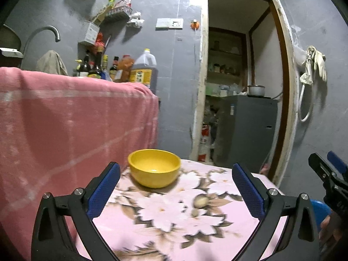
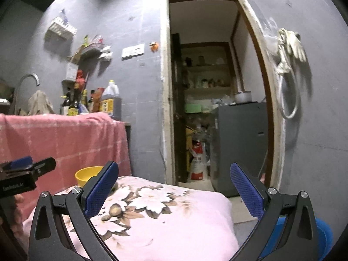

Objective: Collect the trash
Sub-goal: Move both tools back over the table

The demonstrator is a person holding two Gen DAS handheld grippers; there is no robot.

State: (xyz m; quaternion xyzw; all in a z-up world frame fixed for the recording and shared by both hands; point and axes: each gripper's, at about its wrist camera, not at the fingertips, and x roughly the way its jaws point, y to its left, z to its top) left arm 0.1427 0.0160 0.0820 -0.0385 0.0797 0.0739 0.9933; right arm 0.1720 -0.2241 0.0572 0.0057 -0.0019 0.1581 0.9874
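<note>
Right wrist view — yellow bowl (image 2: 87, 174) half hidden behind left tool (image 2: 28, 169).

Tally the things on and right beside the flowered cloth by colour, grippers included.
Yellow: 1, the yellow bowl on the flowered cloth.
Blue: 1, the blue tub beside the cloth, mostly hidden.
Black with blue pads: 2, the left gripper and the right gripper, both open and empty.
Total: 4
</note>
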